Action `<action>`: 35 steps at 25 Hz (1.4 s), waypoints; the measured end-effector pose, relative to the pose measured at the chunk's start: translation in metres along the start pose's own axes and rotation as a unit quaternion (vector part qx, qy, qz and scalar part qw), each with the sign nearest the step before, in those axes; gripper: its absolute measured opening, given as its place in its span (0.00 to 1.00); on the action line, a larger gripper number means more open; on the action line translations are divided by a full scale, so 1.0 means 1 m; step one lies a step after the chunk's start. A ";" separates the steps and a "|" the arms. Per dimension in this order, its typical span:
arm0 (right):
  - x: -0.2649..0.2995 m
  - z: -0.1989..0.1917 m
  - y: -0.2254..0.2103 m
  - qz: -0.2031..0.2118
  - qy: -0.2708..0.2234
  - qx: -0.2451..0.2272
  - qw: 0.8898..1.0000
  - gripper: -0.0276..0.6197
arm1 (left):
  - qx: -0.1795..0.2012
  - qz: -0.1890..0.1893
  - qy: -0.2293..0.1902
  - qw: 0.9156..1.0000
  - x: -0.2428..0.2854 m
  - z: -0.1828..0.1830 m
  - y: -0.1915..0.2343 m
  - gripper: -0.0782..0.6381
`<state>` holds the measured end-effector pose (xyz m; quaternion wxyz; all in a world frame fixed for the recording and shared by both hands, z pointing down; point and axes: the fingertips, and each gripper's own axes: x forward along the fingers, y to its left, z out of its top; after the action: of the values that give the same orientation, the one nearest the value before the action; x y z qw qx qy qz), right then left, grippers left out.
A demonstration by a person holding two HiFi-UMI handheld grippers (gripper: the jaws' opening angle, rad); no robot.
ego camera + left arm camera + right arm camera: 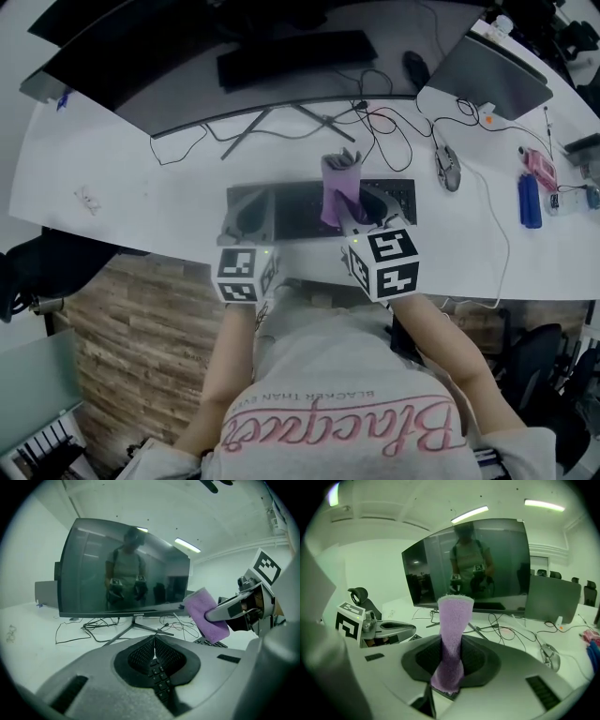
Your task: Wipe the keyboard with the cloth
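Observation:
A black keyboard (300, 204) lies on the white desk near its front edge. The purple cloth (339, 190) stands up over the keyboard's right-middle part, and my right gripper (352, 210) is shut on it. In the right gripper view the cloth (452, 630) rises in a twisted strip out of the shut jaws (449, 663). My left gripper (250, 217) hovers over the keyboard's left end, shut and empty. In the left gripper view its pads meet at their tips (153, 641), with keyboard keys (159, 681) showing below. There the cloth (206, 616) hangs from the right gripper (234, 609).
A wide curved monitor (234, 56) stands behind the keyboard, its stand's legs and loose cables (375, 122) between them. A mouse (448, 167) lies to the right, a laptop (492, 70) at the far right. Small blue (530, 199) and pink (541, 167) items sit near the right edge.

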<state>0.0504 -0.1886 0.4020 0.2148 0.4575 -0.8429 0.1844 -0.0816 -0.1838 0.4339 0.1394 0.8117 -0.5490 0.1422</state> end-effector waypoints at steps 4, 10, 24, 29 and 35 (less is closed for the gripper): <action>0.018 0.012 0.039 0.033 0.000 -0.009 0.999 0.18 | -0.003 0.009 -0.008 1.000 -0.013 0.003 0.025 0.12; 0.047 0.021 0.098 0.080 0.004 -0.021 0.997 0.18 | -0.018 0.029 -0.012 0.999 -0.029 -0.002 0.064 0.12; 0.100 -0.032 0.190 0.164 0.093 -0.015 0.982 0.18 | -0.043 0.065 0.002 0.997 -0.059 -0.033 0.128 0.12; 0.116 -0.055 0.211 0.177 0.127 0.039 0.975 0.18 | -0.057 0.070 0.011 0.996 -0.066 -0.049 0.143 0.12; 0.130 -0.077 0.227 0.189 0.154 0.065 0.968 0.18 | -0.061 0.070 0.015 0.996 -0.070 -0.059 0.153 0.12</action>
<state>-0.1914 -0.1233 0.5097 0.2726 0.2687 -0.8574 0.3440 -0.2538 -0.1564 0.4725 0.1867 0.7589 -0.6102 0.1297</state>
